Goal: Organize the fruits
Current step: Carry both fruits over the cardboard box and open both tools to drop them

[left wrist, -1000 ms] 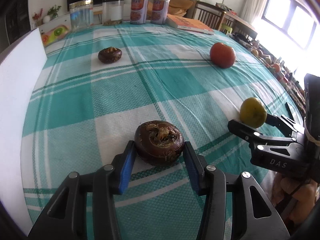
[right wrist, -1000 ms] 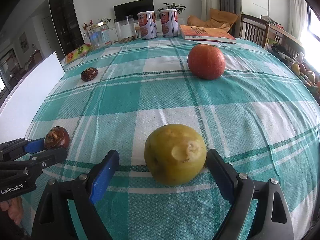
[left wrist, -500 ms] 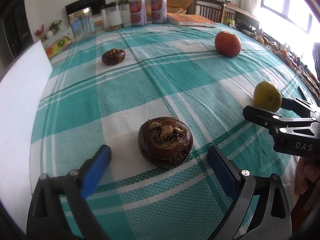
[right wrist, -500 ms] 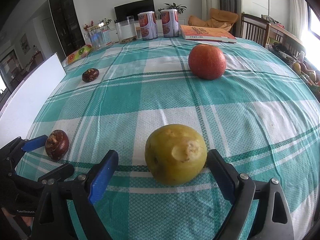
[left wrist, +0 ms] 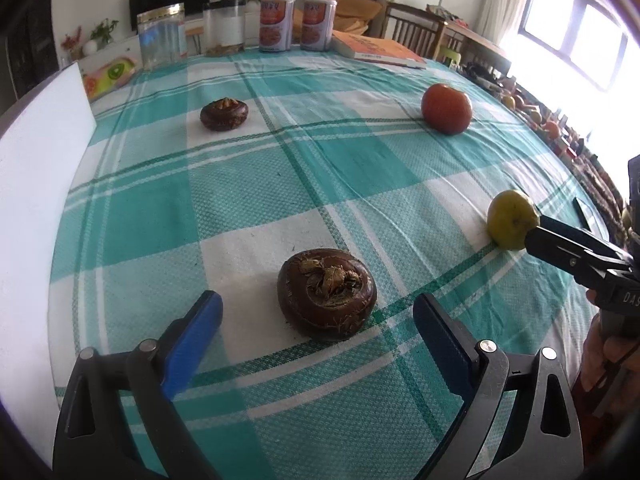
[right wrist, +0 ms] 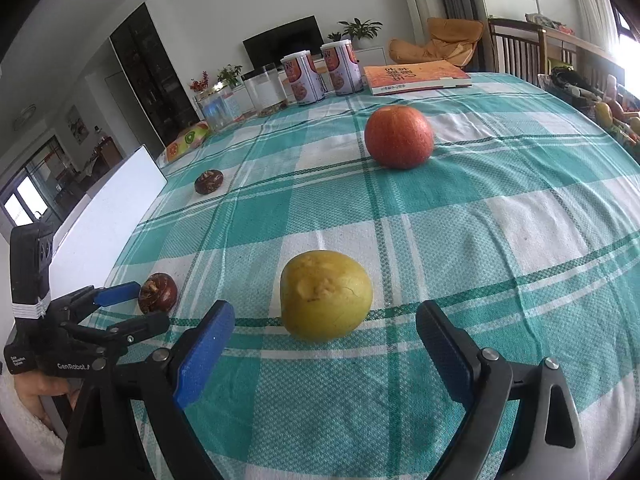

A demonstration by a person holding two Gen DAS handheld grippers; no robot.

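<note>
A dark brown water chestnut (left wrist: pixel 327 293) lies on the green checked tablecloth (left wrist: pixel 256 184), just beyond my open left gripper (left wrist: pixel 318 328), touching neither finger; it also shows in the right wrist view (right wrist: pixel 158 293). A yellow fruit (right wrist: pixel 326 300) with a scarred skin lies just beyond my open right gripper (right wrist: pixel 326 344), free of both pads; it shows in the left wrist view (left wrist: pixel 513 219) too. A second water chestnut (left wrist: pixel 224 114) sits far left. A red-orange fruit (right wrist: pixel 399 137) sits far right.
Along the far edge stand two clear jars (left wrist: pixel 162 36), two printed cans (left wrist: pixel 276 24) and an orange book (left wrist: pixel 378 48). A white board (left wrist: pixel 32 168) stands along the left side. Chairs (right wrist: pixel 514 50) and more fruit lie past the right edge.
My left gripper let go of the near water chestnut, opened wide and drew back. My right gripper also drew back from the yellow fruit, which now rests clear of the pads.
</note>
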